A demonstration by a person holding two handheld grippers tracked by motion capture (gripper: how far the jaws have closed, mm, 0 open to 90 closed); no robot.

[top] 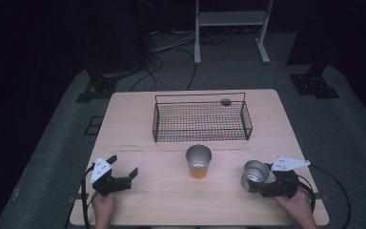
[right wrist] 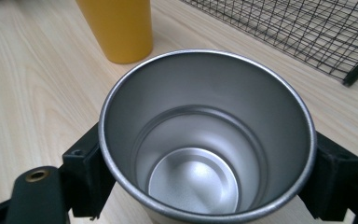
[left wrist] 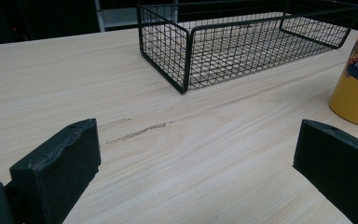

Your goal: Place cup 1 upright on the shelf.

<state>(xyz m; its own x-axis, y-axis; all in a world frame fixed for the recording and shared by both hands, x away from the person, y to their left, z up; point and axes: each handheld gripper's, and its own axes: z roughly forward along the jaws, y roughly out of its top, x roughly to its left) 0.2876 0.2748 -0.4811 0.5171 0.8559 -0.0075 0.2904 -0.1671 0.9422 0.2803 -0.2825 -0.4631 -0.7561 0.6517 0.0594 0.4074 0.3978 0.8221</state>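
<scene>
Nearest us, a silver cup [right wrist: 207, 140] sits gripped between our right gripper [right wrist: 207, 179]'s clenched jaws; a yellow cup [right wrist: 116, 28] stands just beyond. Our left gripper [left wrist: 196, 172] is released, its jaws wide over bare table [left wrist: 51, 84]

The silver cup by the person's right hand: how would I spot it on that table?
Start at the wire basket on the wooden table, then look to the near right edge. The silver cup sits in the right gripper, bare metal, unlike the yellow cup.
</scene>
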